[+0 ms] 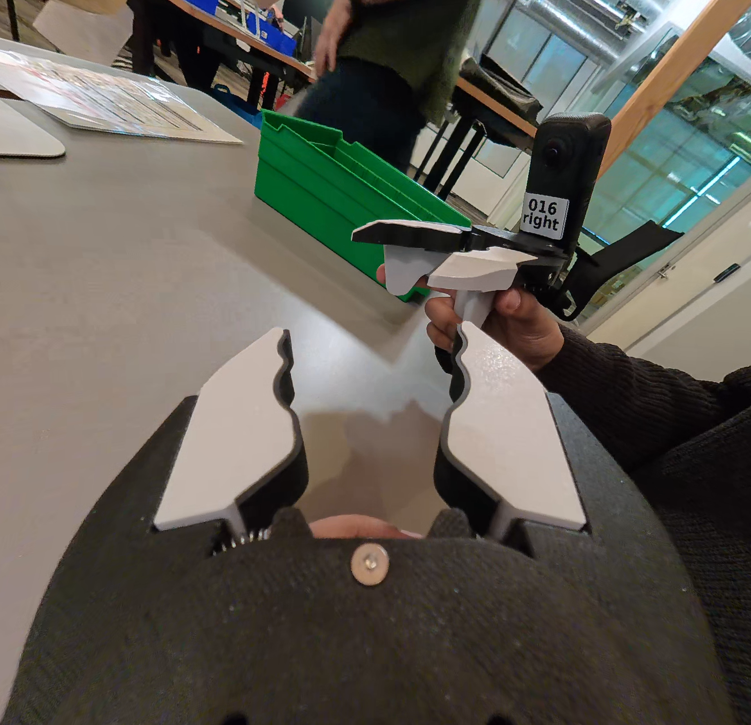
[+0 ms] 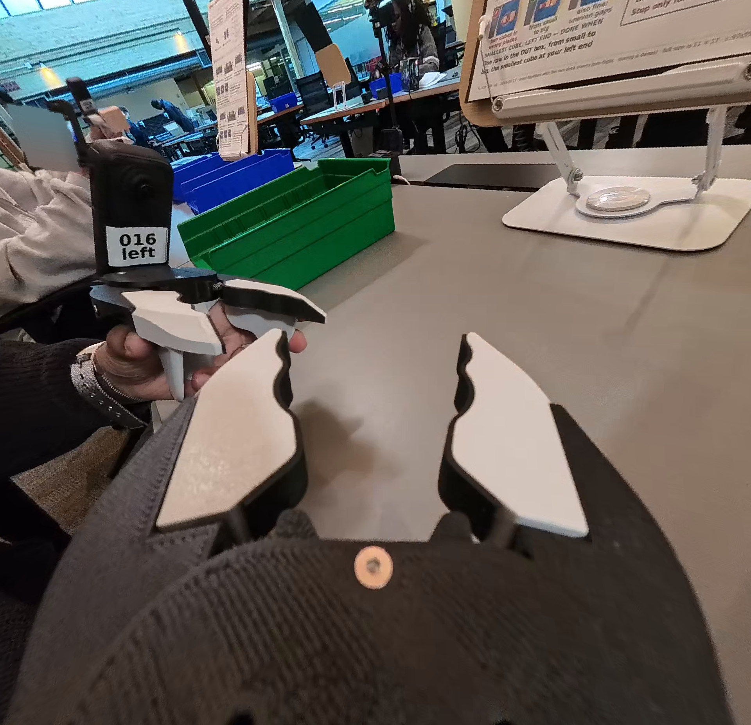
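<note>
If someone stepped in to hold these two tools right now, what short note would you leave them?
Left gripper: fingers open, empty, above the bare grey table.
Right gripper: fingers open, empty, also over the table.
Green plastic bin: on the table ahead of both; nothing shows inside it from these angles.
White stand holding a printed sheet: on the table ahead of the right gripper, to its right.
Done: nothing visible. Left: cannot tell; neither gripper touches anything.
</note>
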Motion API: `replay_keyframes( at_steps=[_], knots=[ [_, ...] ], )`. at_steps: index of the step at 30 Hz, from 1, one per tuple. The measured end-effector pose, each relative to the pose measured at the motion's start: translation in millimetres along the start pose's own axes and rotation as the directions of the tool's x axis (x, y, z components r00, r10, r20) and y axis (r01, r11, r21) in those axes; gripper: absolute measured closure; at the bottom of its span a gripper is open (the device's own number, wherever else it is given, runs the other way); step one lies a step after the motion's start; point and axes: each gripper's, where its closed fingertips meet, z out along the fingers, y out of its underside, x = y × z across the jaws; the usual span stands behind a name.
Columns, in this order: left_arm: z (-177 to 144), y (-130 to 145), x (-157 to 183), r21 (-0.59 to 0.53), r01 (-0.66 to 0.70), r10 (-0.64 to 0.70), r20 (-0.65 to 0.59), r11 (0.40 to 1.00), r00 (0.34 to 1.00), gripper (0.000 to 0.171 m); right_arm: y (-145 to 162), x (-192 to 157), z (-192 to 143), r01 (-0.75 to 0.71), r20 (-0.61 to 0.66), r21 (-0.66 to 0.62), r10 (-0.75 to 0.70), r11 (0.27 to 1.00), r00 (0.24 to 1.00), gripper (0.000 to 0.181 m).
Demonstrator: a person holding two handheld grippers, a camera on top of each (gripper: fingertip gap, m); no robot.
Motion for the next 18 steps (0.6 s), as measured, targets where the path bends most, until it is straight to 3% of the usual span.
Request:
replay_keyframes(
  at_steps=[18],
  knots=[
    [0.5, 0.8, -1.9, -0.001, 0.020, -0.020, -0.001, 1.000, 1.000, 0.095, 5.6, -1.7, 3.5, -0.023, 0.011, -0.025, 0.023, 0.999, 1.000, 0.102]
  ],
)
